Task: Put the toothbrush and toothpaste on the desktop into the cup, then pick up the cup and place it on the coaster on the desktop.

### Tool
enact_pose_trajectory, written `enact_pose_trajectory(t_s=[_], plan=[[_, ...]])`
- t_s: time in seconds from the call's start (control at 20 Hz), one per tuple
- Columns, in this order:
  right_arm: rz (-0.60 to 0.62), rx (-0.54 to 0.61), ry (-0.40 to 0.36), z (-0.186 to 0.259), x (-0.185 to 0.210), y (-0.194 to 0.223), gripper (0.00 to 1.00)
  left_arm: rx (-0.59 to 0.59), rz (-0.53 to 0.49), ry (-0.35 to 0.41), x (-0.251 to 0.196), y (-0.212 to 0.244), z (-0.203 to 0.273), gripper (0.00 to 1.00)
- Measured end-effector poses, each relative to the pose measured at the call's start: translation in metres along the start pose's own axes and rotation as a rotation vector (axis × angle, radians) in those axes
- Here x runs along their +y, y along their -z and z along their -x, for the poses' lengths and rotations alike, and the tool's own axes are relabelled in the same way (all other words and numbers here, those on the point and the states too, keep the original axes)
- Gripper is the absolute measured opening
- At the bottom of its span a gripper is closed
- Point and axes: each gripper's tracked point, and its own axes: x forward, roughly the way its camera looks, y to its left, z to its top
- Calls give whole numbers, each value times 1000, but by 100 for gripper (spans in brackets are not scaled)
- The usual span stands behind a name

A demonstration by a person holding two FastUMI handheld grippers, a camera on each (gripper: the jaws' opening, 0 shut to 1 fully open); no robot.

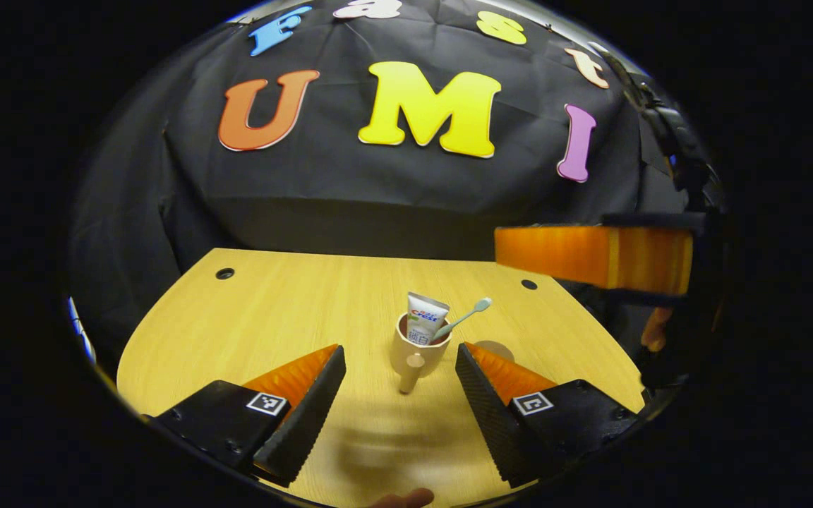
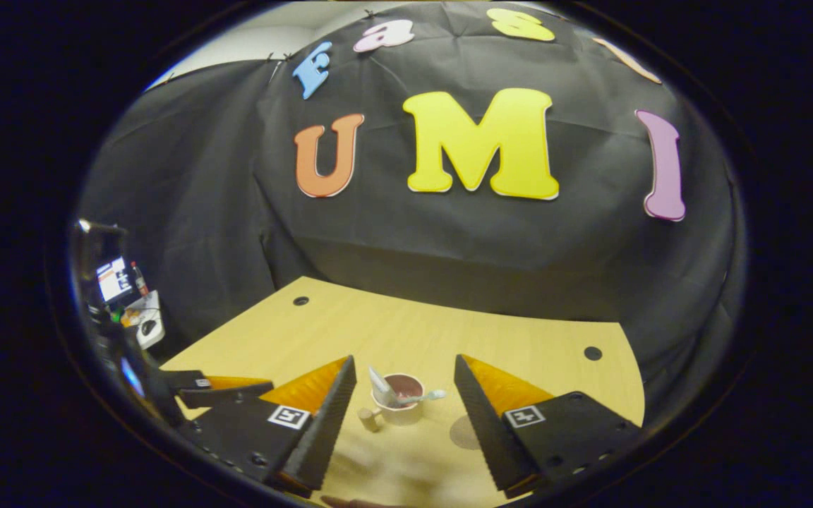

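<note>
- Left hand-held gripper (image 1: 399,395) sits low over the wooden surface (image 1: 293,303), its fingers spread wide with nothing between them but air.
- Just ahead of those fingers stands the cup (image 1: 417,349), upright on the surface, its stubby handle (image 1: 411,372) pointing back toward the camera.
- Inside the cup: the toothpaste (image 1: 424,319) standing tall, and the toothbrush (image 1: 464,316) leaning out to the right.
- Just right of the cup and slightly behind it lies the round coaster (image 1: 497,349), flat on the surface, partly hidden by the right finger; the cup is not on it.
- In the right gripper view, the right hand-held gripper (image 2: 403,416) is also spread open and empty, looking down on the cup (image 2: 398,403).
- Here the coaster (image 2: 464,432) lies to the cup's right, near the right finger.
- Beyond the surface's far edge hangs the black cloth wall (image 1: 406,197).
</note>
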Motion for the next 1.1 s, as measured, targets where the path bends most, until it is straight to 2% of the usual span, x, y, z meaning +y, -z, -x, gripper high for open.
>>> enact_pose_trajectory(t_s=[0.05, 0.1, 0.4, 0.6, 0.7, 0.75, 0.8, 0.85, 0.9, 0.95, 1.05, 1.1], plan=[[-3, -10, 19, 11, -8, -4, 94, 24, -1, 19, -3, 3, -9, 100], [-3, -18, 37, 23, -16, -6, 97, 56, 2, 31, -6, 5, -17, 100], [-57, -43, 155, 79, -72, -4, 97, 313, -42, 34, -12, 38, -72, 100], [-104, -55, 222, 108, -107, 3, 97, 486, -115, 17, -15, 56, -100, 100], [-116, -56, 244, 122, -121, 8, 97, 591, -129, 5, -14, 66, -109, 94], [-119, -56, 256, 128, -127, 10, 97, 640, -124, -9, -13, 70, -111, 86], [-123, -54, 262, 132, -132, 13, 97, 673, -112, -11, -15, 72, -113, 86], [-127, -50, 266, 135, -136, 16, 97, 692, -106, -19, -15, 71, -116, 77], [-132, -42, 268, 139, -139, 21, 96, 718, -104, -34, -14, 72, -117, 76], [-137, -34, 266, 143, -141, 25, 96, 745, -94, -40, -16, 73, -118, 57], [-148, -19, 264, 149, -147, 34, 97, 787, -77, -61, -17, 74, -116, 48], [-151, -12, 260, 150, -149, 37, 96, 783, -76, -62, -20, 68, -114, 36]])
